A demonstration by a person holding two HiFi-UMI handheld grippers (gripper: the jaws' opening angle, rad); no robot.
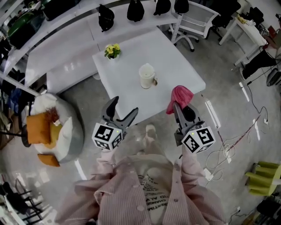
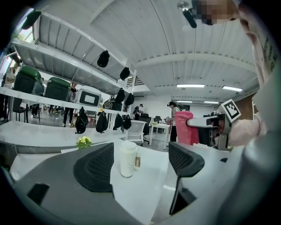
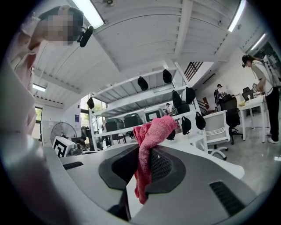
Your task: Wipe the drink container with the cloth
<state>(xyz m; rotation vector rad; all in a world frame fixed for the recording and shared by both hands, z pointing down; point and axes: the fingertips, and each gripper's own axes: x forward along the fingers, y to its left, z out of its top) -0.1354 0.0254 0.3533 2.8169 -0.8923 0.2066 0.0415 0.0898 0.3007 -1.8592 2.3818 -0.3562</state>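
Cloth [image 3: 150, 139] pinched by right gripper [image 3: 141, 166]; drink container [image 1: 147, 76] beyond spread left gripper [image 1: 125, 105] (empty).

Right gripper [image 3: 142, 167]: both dark jaws pressed together on the pink cloth [image 3: 153, 129]. The cloth is bunched in a lump above the jaws, with one tail hanging down between them. Behind: white shelving [image 3: 131, 94] in tiers, dark bags [image 3: 142, 83] hung along its edges, green bins [image 3: 131, 121] on a lower tier. A fan [image 3: 63, 132] stands far left, near a bright window. White office chair [image 3: 217, 127] to the right; beyond it a person [image 3: 263, 74] on foot at a white desk [image 3: 259, 103]. Strip lights [image 3: 90, 11] lit on the ceiling.
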